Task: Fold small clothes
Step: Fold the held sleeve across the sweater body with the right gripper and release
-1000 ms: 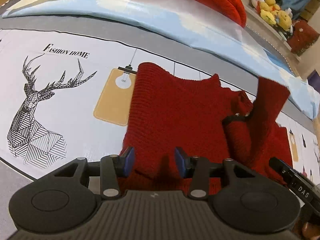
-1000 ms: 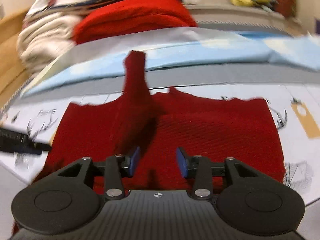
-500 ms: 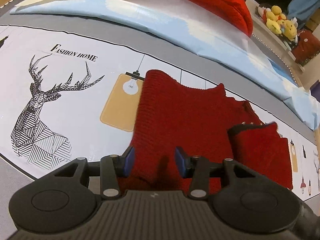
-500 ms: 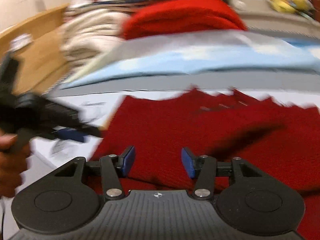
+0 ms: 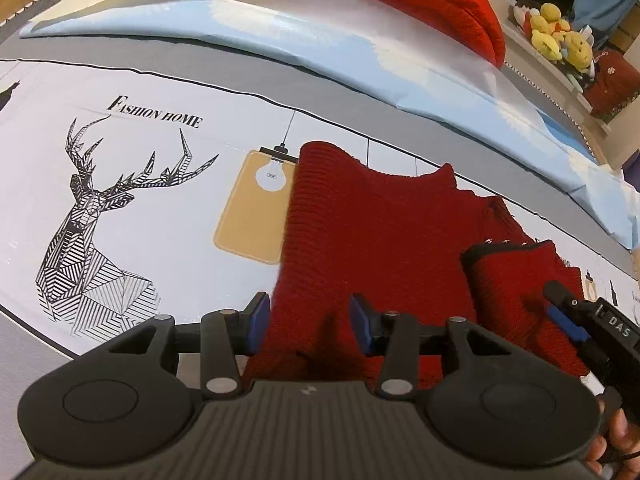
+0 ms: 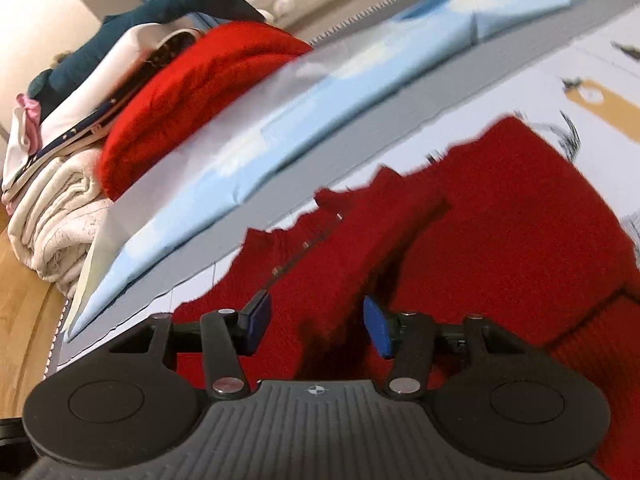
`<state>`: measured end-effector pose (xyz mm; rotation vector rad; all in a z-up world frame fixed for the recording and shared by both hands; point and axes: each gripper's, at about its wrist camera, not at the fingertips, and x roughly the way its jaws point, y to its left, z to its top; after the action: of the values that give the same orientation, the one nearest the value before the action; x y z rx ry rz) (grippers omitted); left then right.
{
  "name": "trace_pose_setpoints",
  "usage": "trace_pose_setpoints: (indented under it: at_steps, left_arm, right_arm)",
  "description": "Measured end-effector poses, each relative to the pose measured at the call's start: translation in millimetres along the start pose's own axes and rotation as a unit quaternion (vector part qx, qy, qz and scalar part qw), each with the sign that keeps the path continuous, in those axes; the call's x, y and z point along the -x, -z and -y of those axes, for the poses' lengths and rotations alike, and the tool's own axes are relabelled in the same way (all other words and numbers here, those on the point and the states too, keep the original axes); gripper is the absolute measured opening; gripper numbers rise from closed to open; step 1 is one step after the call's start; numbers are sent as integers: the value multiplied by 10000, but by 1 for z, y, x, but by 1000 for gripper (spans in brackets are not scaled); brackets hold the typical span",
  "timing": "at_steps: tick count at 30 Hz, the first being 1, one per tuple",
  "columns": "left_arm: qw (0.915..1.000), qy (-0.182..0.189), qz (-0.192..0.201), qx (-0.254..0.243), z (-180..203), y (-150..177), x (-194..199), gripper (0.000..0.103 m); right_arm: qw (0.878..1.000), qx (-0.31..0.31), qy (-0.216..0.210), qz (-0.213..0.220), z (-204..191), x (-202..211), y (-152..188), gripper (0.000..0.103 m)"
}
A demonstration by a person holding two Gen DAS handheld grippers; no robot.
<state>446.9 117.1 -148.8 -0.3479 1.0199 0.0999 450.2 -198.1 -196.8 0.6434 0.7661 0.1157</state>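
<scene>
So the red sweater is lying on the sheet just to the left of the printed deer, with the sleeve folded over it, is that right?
Not quite: in the left wrist view the red sweater lies to the right of the printed deer, not the left. The sleeve is folded over it, as you say.

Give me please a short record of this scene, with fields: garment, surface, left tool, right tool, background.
garment: red knit sweater, lying flat, one sleeve folded over the body
surface: printed sheet with deer drawing and "Fashion Home" text
left tool: open, over the sweater's near edge, gripping nothing
right tool: jaws just closing, red knit between them, pads not pressing
background: light blue bedding, stacked folded clothes, yellow plush toys
</scene>
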Motion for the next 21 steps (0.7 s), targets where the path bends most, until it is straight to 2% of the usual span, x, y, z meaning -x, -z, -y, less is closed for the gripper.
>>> trace_pose_setpoints:
  at_steps: [2, 4, 6, 8, 10, 11, 13, 15, 16, 17, 18, 21]
  left_arm:
    - [10000, 19, 10, -16, -2, -1, 2, 48]
    - [10000, 27, 29, 0, -4, -3, 4, 48]
    - [10000, 41, 37, 47, -7, -4, 5, 48]
    - [9999, 42, 49, 107, -9, -6, 7, 48]
    - [9999, 49, 60, 148, -11, -7, 8, 48]
    - [9998, 52, 61, 159, -12, -7, 8, 48]
    - [9998, 65, 55, 171, -11, -8, 8, 48]
    - [9998, 89, 53, 163, -10, -7, 8, 48]
    - [9998, 91, 53, 155, -8, -7, 7, 48]
    - [9998, 94, 53, 148, -7, -7, 7, 48]
    - [9998, 100, 55, 143, -6, -7, 7, 48]
    - [9998, 96, 76, 143, -7, -7, 9, 48]
  right_arm:
    - [9997, 228, 31, 127, -6, 3, 1, 17]
    - [9979, 592, -46, 259, -15, 7, 2, 2]
    - [9868, 1481, -471, 456, -38, 16, 10, 1]
    - [9591, 2531, -1152, 526, -67, 27, 23, 1]
    - [9355, 3009, -1851, 92, -83, 31, 32, 2]
    - [9338, 3043, -1879, -38, -87, 31, 35, 2]
    - [9472, 2875, -1416, -64, -86, 27, 38, 11]
    - [9687, 2319, -877, -86, -72, 21, 33, 34]
    - [9814, 1855, -490, -58, -60, 19, 29, 56]
    - [9901, 1395, -145, -22, -47, 17, 29, 66]
    - [9958, 905, 163, -41, -32, 14, 26, 66]
    - [9978, 63, 620, -205, 1, 4, 22, 65]
